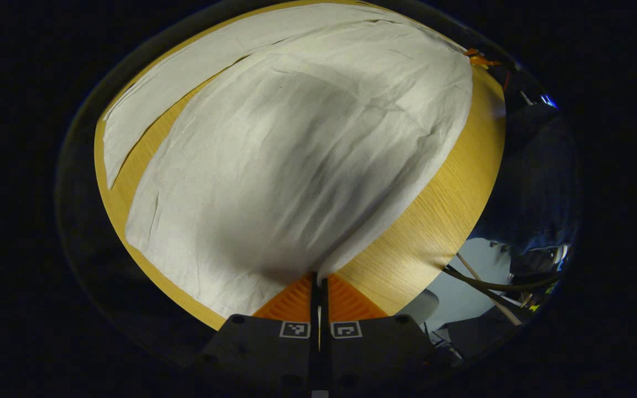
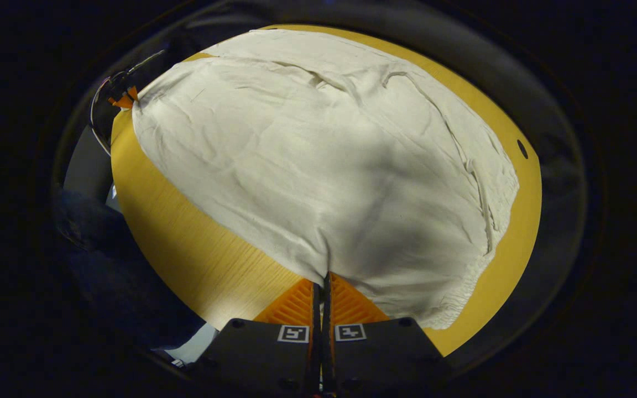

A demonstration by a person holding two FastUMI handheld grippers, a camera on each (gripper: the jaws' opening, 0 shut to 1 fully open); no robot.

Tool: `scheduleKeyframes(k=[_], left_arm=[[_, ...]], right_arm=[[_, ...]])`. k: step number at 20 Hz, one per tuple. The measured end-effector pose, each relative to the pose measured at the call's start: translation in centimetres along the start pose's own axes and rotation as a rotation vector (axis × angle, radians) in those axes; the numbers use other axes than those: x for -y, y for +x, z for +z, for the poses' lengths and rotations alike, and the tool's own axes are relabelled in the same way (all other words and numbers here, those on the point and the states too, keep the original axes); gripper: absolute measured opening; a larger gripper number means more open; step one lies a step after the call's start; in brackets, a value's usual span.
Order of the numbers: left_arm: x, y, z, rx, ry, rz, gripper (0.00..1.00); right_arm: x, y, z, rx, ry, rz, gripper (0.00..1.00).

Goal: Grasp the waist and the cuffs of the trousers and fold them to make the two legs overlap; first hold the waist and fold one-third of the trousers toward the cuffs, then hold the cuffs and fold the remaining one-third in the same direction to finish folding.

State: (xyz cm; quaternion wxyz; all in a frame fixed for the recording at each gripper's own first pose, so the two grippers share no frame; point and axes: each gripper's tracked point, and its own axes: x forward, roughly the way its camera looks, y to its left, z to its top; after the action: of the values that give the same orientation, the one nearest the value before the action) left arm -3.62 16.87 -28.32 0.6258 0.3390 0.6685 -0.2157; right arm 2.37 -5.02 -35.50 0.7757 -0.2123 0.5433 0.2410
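White trousers lie spread on the wooden table. One leg lies as a separate strip at the far left. My left gripper is shut on the near edge of the cloth, which rises into the pinch. In the right gripper view the same trousers show their gathered elastic waist at the right. My right gripper is shut on the near edge close to that waist. Each view shows the other gripper far off at the cloth's far corner: the right gripper and the left gripper.
The table's front edge runs close to both grippers. A small dark hole sits in the tabletop beyond the waist. Cables and a stick hang past the table's edge above a pale floor. A person's dark clothing stands beside the table.
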Motion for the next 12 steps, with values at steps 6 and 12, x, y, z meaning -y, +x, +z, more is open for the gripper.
scheduleKeyframes(k=[6,12], left_arm=[[-1.1,-1.4,2.1,0.017,-0.011,0.079,0.00],[-6.0,-8.9,10.2,0.171,-0.036,0.276,0.00]], right_arm=[[0.3,-1.8,0.9,0.130,0.105,-0.067,0.02],[3.0,-6.1,5.7,0.347,0.306,-0.124,0.02]])
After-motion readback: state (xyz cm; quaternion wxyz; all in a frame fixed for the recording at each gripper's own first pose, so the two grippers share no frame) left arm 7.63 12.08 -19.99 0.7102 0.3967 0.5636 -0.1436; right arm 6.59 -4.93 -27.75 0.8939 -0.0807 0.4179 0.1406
